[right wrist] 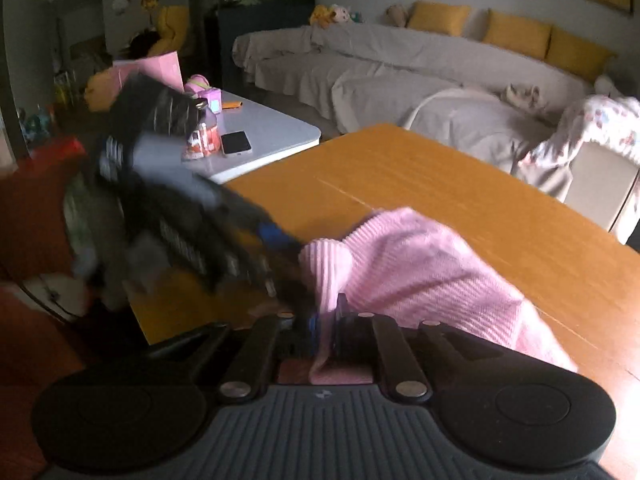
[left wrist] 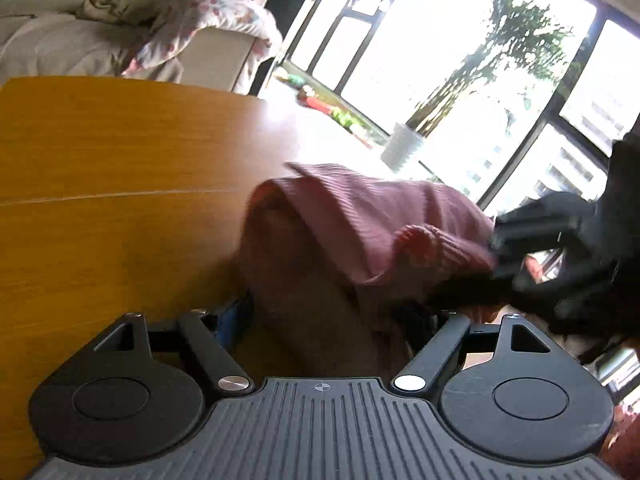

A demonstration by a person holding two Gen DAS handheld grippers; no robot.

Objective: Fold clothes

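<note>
My right tongs [right wrist: 326,320] clamp the pink knit sweater [right wrist: 420,272] on the table [right wrist: 480,200]; only the left view shows my left tongs [left wrist: 328,320] spread wide.

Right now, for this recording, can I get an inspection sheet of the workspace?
Surface: orange wooden table, seam line across it.
Job's things: pink ribbed garment bunched on the table near its front edge.
Clutter: nothing seen on the wooden table besides the garment.
Grippers: right tongs shut on a fold of the garment; left tongs open, the garment just ahead of them.
Cables: nothing seen.
Surroundings: covered sofa with yellow cushions, white side table with a phone, bright window, patterned cloth draped on a chair.
</note>
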